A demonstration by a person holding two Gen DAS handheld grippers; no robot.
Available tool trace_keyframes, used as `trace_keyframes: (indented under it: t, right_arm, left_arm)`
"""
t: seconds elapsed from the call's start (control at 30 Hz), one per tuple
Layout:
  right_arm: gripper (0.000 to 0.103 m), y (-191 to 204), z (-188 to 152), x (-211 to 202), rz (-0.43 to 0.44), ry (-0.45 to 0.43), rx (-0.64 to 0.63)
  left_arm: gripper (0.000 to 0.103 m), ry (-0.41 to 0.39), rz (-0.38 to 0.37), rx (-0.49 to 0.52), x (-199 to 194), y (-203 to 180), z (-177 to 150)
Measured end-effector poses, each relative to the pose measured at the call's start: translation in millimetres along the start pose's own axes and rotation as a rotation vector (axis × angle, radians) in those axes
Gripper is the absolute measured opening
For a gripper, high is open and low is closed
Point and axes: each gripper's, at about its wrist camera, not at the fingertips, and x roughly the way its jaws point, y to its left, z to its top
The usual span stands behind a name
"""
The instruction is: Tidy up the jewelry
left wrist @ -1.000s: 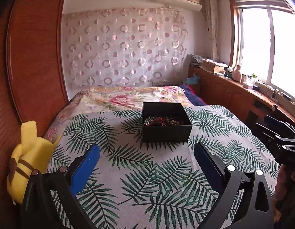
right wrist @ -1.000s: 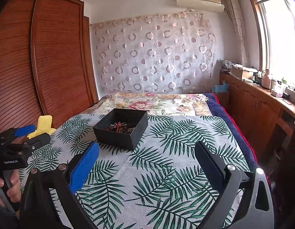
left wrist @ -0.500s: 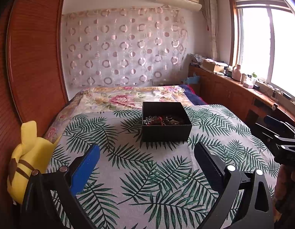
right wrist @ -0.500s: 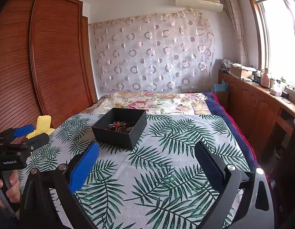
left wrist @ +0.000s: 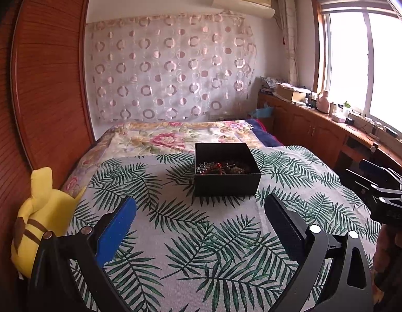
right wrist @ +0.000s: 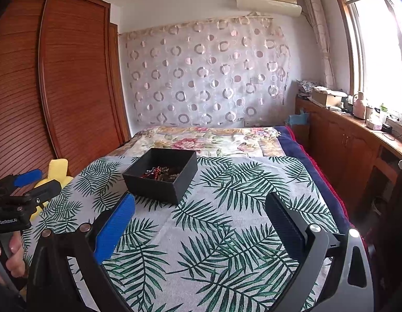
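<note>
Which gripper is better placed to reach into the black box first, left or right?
Probably left. In its view the box sits straight ahead between its open fingers. From the right gripper, also open, the box lies off to the left. Both are empty.

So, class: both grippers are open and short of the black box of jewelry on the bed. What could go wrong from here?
1. The jewelry lies in a tangled heap, so a pinch may lift several pieces together.
2. The black box sits on a soft leaf-print cover; pressing down could tip it.
3. Both the left gripper and right gripper face the box and might collide.
</note>
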Motion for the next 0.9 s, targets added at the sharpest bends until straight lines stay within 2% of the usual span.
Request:
trace_keyframes:
  t: [0.9]
  right_arm:
    - [0.101,1.5,0.2,-0.7,-0.001,-0.004,0.002]
  left_arm:
    - [0.096,-0.008,-0.007,-0.004,-5.0,-0.9,2.1]
